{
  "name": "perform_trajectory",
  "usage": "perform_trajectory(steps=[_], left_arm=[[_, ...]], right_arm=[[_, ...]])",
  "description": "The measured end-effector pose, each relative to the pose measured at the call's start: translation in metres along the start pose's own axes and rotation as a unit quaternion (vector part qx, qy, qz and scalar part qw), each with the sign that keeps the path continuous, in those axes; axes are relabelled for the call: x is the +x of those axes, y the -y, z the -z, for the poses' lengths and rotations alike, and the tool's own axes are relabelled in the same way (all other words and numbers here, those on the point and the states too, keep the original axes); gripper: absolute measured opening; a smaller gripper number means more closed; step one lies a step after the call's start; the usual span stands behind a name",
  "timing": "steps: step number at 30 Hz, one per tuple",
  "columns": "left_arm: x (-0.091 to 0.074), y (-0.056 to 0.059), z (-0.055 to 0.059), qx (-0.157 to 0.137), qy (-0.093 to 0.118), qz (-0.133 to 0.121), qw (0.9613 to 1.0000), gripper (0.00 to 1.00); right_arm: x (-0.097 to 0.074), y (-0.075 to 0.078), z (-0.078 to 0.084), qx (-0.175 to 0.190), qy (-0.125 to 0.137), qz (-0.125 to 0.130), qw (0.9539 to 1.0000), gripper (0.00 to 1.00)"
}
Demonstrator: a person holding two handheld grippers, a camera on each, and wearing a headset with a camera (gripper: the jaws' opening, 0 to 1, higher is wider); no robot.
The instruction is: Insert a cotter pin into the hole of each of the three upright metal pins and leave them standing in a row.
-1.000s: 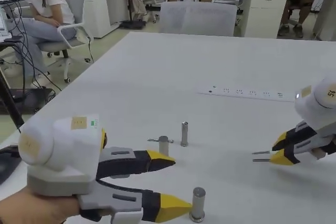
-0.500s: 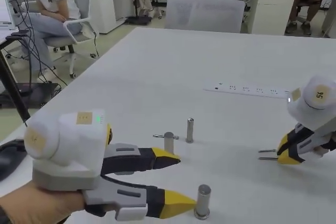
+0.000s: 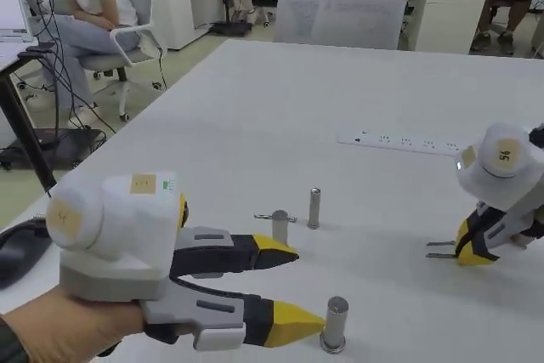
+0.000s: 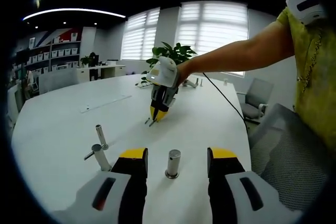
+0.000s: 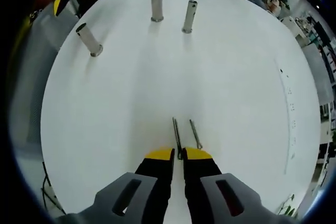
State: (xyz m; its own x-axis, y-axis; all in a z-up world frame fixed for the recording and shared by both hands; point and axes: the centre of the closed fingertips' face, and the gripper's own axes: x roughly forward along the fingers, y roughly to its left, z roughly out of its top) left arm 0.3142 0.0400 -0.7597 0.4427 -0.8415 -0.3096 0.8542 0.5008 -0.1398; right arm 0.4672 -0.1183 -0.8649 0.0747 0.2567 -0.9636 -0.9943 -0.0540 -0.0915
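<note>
1. The left gripper [image 4: 177, 156] has its yellow-tipped jaws spread wide on either side of the nearest metal pin [image 4: 172, 163], touching it on neither side. This pin stands upright on the white table [image 4: 63, 124].
2. Left of the nearest metal pin stands a second metal pin [image 4: 101, 158] with an inserted cotter pin [image 4: 88, 156] through it, and just past that a third metal pin [image 4: 100, 136].
3. Well beyond the nearest metal pin, the right gripper [image 4: 153, 115] points down at the table with the thin prongs of a held cotter pin [image 4: 149, 121] at its tips. A person's arm [image 4: 236, 51] reaches to it from the right.
</note>
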Motion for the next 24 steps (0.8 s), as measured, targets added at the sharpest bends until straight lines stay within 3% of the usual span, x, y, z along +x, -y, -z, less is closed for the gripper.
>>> perform_trajectory(steps=[12, 24], left_arm=[[-0.0011, 0.0025, -0.0002, -0.003, 0.000, 0.002, 1.0000, 0.43], [-0.0001, 0.0016, -0.0003, -0.006, 0.000, 0.002, 1.0000, 0.42]], right_arm=[[-0.0009, 0.0010, 0.0010, 0.002, -0.014, -0.024, 0.9996, 0.07], [-0.0016, -0.0019, 0.0007, -0.003, -0.017, -0.015, 0.9997, 0.04]])
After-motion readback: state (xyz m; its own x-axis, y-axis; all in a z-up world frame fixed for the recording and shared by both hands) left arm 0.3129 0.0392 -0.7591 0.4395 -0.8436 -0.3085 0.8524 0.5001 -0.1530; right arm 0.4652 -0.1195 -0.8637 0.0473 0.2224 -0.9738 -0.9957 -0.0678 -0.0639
